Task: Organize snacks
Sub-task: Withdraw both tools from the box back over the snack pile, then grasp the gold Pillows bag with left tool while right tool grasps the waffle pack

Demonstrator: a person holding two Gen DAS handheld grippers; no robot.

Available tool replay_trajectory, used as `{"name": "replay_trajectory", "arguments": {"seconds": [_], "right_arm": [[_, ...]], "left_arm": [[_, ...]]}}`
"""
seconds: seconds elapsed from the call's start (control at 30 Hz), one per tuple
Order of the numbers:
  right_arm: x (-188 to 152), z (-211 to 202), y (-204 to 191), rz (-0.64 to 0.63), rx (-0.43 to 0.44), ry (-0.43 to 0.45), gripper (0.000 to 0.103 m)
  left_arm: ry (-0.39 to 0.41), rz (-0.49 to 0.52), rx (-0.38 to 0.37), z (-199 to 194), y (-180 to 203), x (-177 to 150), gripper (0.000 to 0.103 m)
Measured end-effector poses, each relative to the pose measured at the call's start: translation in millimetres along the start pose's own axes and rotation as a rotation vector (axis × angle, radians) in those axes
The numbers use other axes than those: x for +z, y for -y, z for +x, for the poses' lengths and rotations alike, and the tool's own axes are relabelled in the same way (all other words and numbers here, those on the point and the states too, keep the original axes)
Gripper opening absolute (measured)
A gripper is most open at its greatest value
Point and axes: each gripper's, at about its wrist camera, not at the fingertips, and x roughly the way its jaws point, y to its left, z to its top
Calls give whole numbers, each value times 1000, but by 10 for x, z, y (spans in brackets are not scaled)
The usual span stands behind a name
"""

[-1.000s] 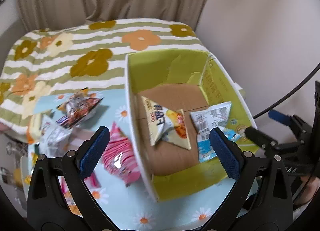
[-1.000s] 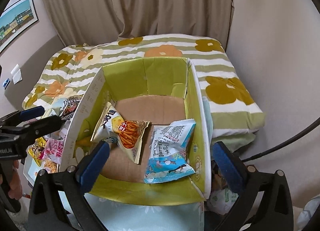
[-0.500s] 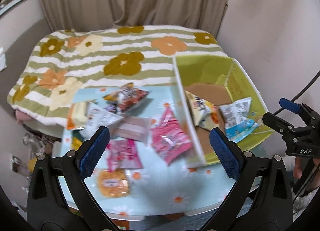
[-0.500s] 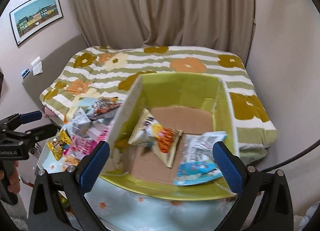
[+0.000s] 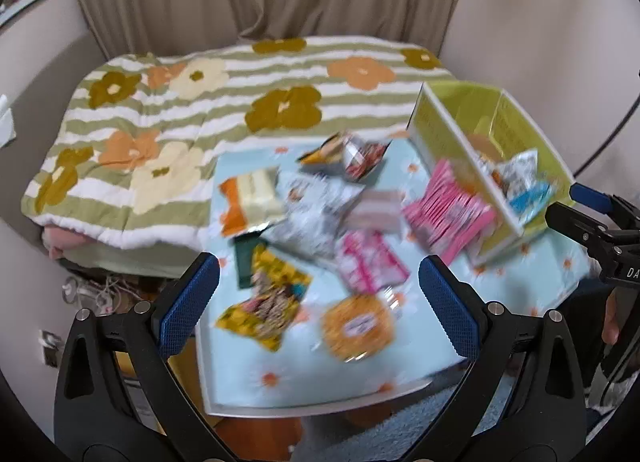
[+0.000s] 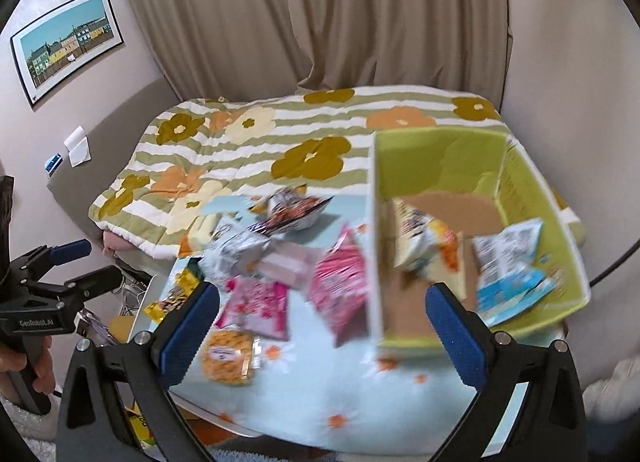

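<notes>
Several snack packets lie on a light blue daisy-print table (image 5: 400,366): a round orange pack (image 5: 358,327), a yellow pack (image 5: 267,304), pink packs (image 5: 370,264), a silver pack (image 5: 316,218) and an orange-white pack (image 5: 250,202). A green box (image 6: 532,202) at the table's right holds a yellow chip bag (image 6: 420,238) and a blue-white packet (image 6: 514,280). My left gripper (image 5: 319,300) is open and empty above the table's front. My right gripper (image 6: 322,322) is open and empty, held high between the packets and the box.
A bed with a striped flower blanket (image 5: 180,102) lies behind the table. Curtains (image 6: 320,14) hang at the back. A framed picture (image 6: 66,44) hangs on the left wall. The right gripper shows at the right edge of the left wrist view (image 5: 592,222).
Both grippers have pulled back and up from the box and swung left. The loose packets on the table have come into view. Both stay open and empty.
</notes>
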Motion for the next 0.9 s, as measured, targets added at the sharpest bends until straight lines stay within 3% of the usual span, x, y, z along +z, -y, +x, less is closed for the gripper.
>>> {"name": "replay_trajectory", "arguments": {"seconds": [0.17, 0.47, 0.6, 0.9], "right_arm": [[-258, 220, -354, 52, -5, -30, 103], [-679, 731, -712, 43, 13, -126, 103], [-845, 995, -786, 56, 44, -222, 103], [-1179, 1318, -953, 21, 19, -249, 103]], "left_arm": [[-73, 56, -47, 201, -350, -181, 99], [-214, 131, -88, 836, -523, -449, 99], [-250, 165, -84, 1080, -512, -511, 99], [-322, 205, -48, 1597, -492, -630, 99]]}}
